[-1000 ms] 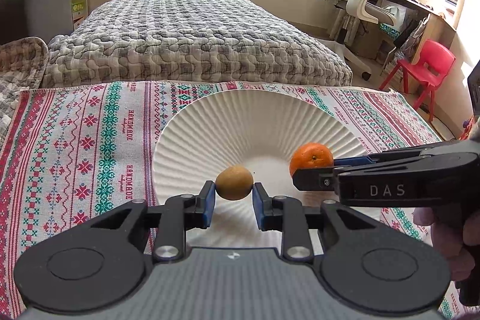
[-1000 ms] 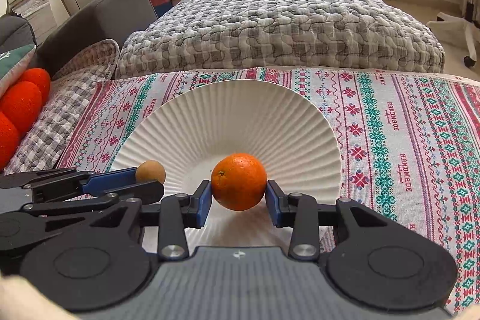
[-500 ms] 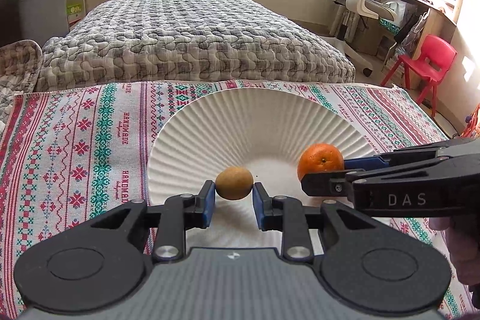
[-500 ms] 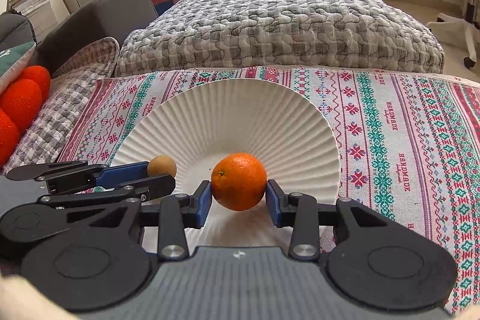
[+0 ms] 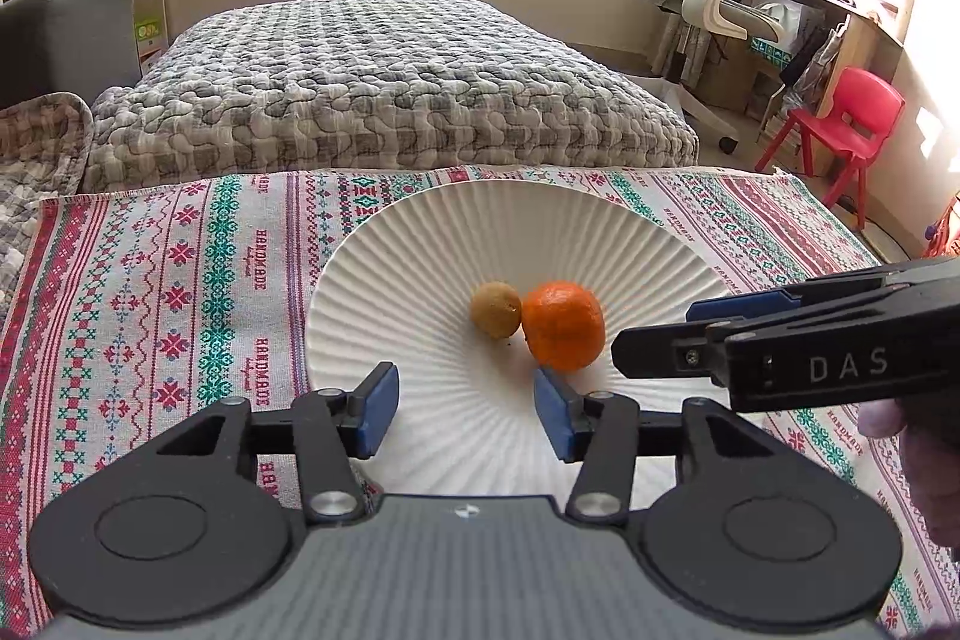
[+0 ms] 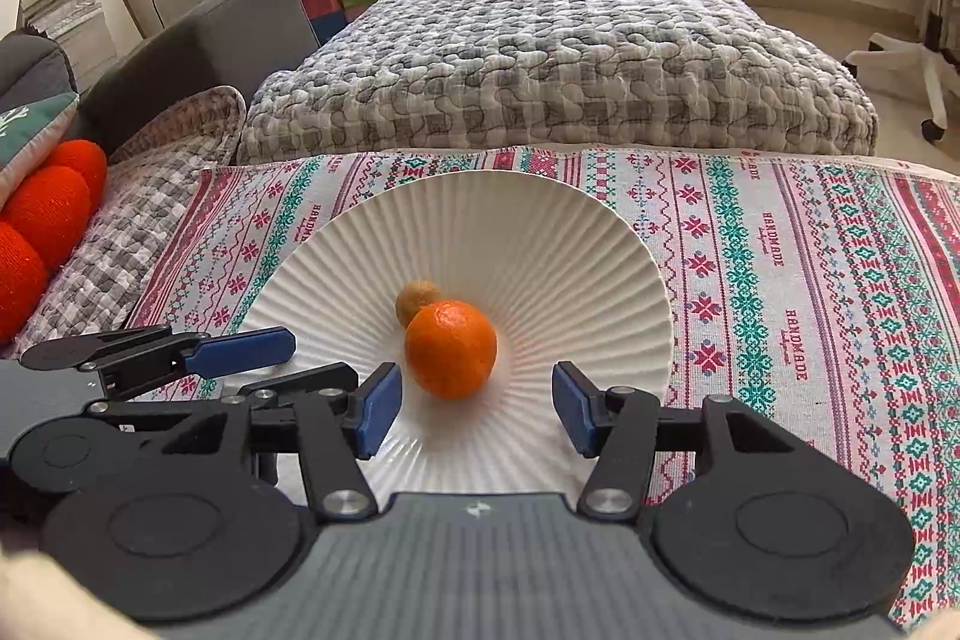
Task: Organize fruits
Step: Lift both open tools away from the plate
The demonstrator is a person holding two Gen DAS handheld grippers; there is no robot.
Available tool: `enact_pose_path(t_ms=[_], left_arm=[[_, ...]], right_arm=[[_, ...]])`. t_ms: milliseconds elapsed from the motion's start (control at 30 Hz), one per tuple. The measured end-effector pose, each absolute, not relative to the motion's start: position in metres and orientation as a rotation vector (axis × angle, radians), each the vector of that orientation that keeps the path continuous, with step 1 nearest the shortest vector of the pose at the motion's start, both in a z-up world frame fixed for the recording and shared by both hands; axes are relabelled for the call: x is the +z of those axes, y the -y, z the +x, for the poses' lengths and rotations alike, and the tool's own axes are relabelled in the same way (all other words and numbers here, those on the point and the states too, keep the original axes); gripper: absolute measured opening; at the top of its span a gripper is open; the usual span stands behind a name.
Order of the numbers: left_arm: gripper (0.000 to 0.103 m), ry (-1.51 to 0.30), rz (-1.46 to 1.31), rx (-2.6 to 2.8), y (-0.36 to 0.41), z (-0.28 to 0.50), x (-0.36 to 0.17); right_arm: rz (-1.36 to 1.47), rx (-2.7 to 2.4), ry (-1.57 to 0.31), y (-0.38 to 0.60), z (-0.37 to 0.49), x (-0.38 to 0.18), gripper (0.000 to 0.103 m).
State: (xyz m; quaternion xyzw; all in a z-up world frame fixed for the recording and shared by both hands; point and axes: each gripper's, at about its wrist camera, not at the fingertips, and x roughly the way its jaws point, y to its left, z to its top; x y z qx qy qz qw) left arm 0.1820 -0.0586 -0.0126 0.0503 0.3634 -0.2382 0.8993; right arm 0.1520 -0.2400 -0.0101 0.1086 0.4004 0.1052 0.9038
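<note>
Two fruits at rest near the middle of the ribbed white plate (image 5: 420, 244) – a small brownish kiwi (image 5: 495, 317) and a larger orange mandarin (image 5: 563, 333), touching, the kiwi on the left and slightly farther off in the left wrist view, half hidden behind the mandarin in the right wrist view. Plate on a patterned tablecloth (image 5: 180, 292), a quilted bed (image 5: 384, 88) beyond. Left gripper (image 5: 465, 415) spread wide, nothing between the blue pads, just short of the fruit above the plate's near part. Right gripper (image 6: 474, 412) likewise wide apart and holding nothing, mandarin just ahead of its tips. Probably a light load, both of them; round, so apt to roll on the sloping ribs if nudged – especially since each leans on the other. Mandarin skin likely loose and a little yielding, grippy enough for the pads but easy to bruise under a hard squeeze; best taken across its widest girth, pads level with the middle. Kiwi firmer, slightly fuzzy, smaller – best pinched across the short axis, and awkward to reach from the right side with the mandarin in front. Plate seemingly thin and possibly brittle, so no pressing down on it. Judging by the layout, placement seemingly done for these two; other fruit not in sight
</note>
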Motion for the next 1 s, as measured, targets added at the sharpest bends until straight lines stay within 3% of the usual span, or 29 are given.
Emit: enact_pose_path(t_ms=[100,300,1000], left_arm=[[0.052,-0.752,0.117,-0.488,0.056,0.173,-0.008],[0.065,-0.762,0.12,-0.469,0.044,0.152,-0.003],[0.091,-0.761,0.127,-0.414,0.02,0.092,0.012]], right_arm=[[0.22,0.211,-0.817,0.242,0.143,-0.005,0.067],[0.216,0.181,-0.81,0.244,0.125,0.003,0.075],[0.167,0.182,-0.774,0.227,0.061,0.015,0.095]])
